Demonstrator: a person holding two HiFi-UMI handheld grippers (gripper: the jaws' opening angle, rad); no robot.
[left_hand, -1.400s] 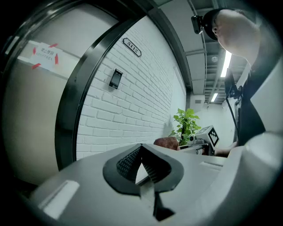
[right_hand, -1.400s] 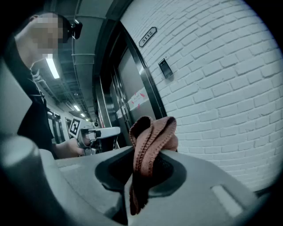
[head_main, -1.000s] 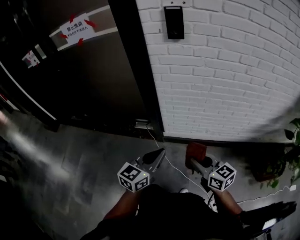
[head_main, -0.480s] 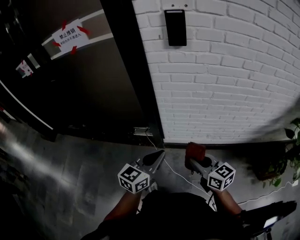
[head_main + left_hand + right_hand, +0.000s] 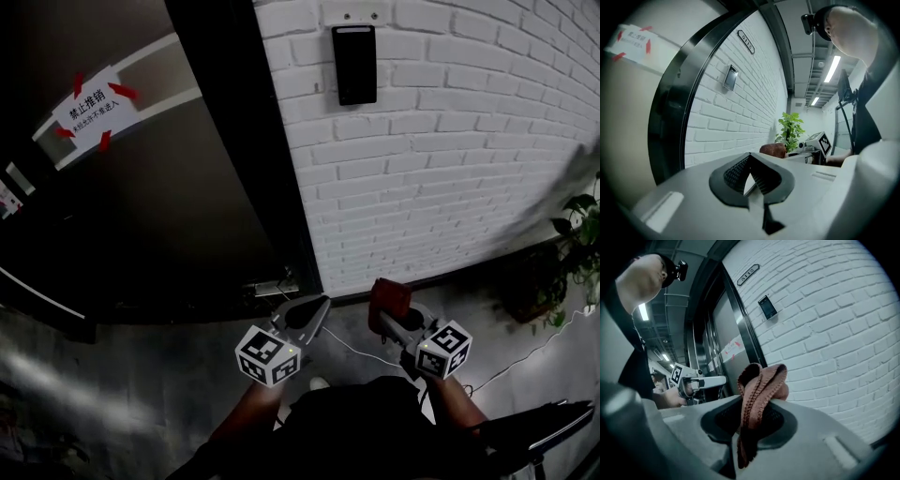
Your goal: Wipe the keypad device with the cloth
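A white brick wall [image 5: 450,187] stands beside a dark door [image 5: 169,225] bearing a red-arrowed sign [image 5: 89,108]; a green plant [image 5: 579,234] grows on the right.

The keypad device [image 5: 353,64] shows only as a dark slab, and its keys cannot be made out in any view. Left of it, the print on the red-arrowed sign [image 5: 90,108] is too small to read. Far to its right, the plant [image 5: 581,246] is cut off by the head view's edge. Well below it, the cloth's [image 5: 761,380] lower end is hidden between the right gripper's [image 5: 755,417] jaws.
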